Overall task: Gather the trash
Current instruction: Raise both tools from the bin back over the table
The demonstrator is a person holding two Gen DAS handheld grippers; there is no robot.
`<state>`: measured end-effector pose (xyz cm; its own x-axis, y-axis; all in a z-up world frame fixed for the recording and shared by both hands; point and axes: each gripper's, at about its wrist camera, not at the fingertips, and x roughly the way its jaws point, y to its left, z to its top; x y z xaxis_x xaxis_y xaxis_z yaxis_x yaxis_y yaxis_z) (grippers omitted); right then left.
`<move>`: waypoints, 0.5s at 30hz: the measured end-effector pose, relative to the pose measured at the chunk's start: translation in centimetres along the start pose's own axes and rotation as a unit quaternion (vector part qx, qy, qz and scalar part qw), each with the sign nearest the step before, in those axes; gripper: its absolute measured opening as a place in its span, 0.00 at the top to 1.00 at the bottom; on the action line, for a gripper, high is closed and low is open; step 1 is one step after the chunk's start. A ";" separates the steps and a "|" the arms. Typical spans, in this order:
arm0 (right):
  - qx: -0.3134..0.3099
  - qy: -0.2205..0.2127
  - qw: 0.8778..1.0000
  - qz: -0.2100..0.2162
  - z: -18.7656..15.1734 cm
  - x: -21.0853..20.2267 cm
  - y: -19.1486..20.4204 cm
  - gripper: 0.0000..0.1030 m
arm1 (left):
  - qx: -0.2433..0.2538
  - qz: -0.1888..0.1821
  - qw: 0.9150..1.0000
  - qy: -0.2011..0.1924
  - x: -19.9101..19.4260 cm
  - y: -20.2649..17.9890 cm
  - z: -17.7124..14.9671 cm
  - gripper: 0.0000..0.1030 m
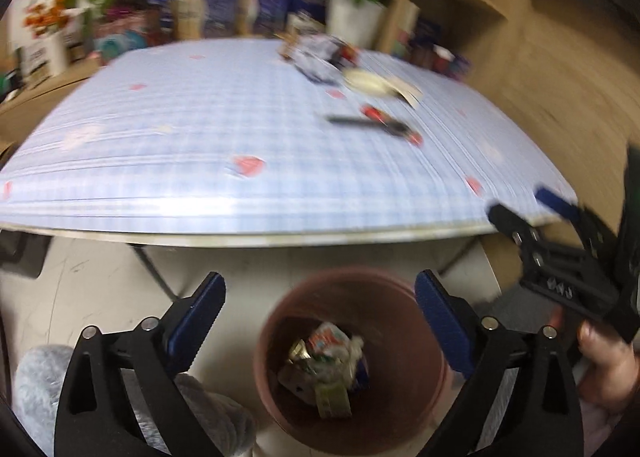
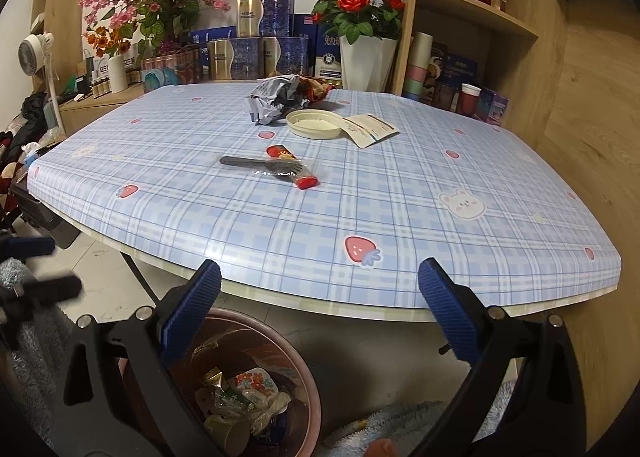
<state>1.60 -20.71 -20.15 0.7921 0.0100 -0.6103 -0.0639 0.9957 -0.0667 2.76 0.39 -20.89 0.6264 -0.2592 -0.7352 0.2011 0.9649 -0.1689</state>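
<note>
Trash remaining, a fork (image 2: 260, 167) and red wrapper (image 2: 294, 167), is seen ahead of the released, empty right gripper (image 2: 320, 289), fork lengthwise across its fingers; the left gripper (image 1: 320, 313), also released, is held over the bin (image 1: 352, 369)

- White and blue box (image 2: 329, 53), far ahead of the right gripper's fingers, behind the white vase of red roses: large Chinese characters run down its front, of which "免" can be made out; the rest is too small to read.
- Gold and blue tins (image 2: 256, 37) stacked far ahead, left of the fingers' line: printing shows but cannot be read.
- Paper packet (image 2: 370, 129) on the table ahead: small print, unreadable.
- Left wrist view: too blurred for any text.
</note>
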 end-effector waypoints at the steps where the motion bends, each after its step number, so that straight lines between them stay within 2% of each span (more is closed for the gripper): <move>1: 0.001 0.001 1.000 0.000 0.0 0.1 0.0 0.06 | -0.011 0.009 1.000 -0.009 -0.2 0.4 0.1 0.08; 4: 0.004 0.004 1.000 0.002 -0.1 0.2 -0.1 0.06 | -0.034 0.035 0.999 -0.022 -0.5 1.4 0.5 0.07; 8: 0.006 0.006 1.000 0.003 -0.1 0.4 -0.2 0.06 | -0.052 0.051 0.997 -0.028 -0.9 2.5 0.6 0.07; 15: 0.013 0.007 1.000 0.006 -0.1 0.4 -0.3 0.06 | -0.072 0.053 0.995 -0.047 -1.7 3.2 0.7 0.06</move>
<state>1.91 -21.06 -20.47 0.7832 0.0200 -0.6215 -0.0566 0.9976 -0.0392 2.83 3.92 -19.70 0.7080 -0.1510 -0.6899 0.0234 0.9814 -0.1907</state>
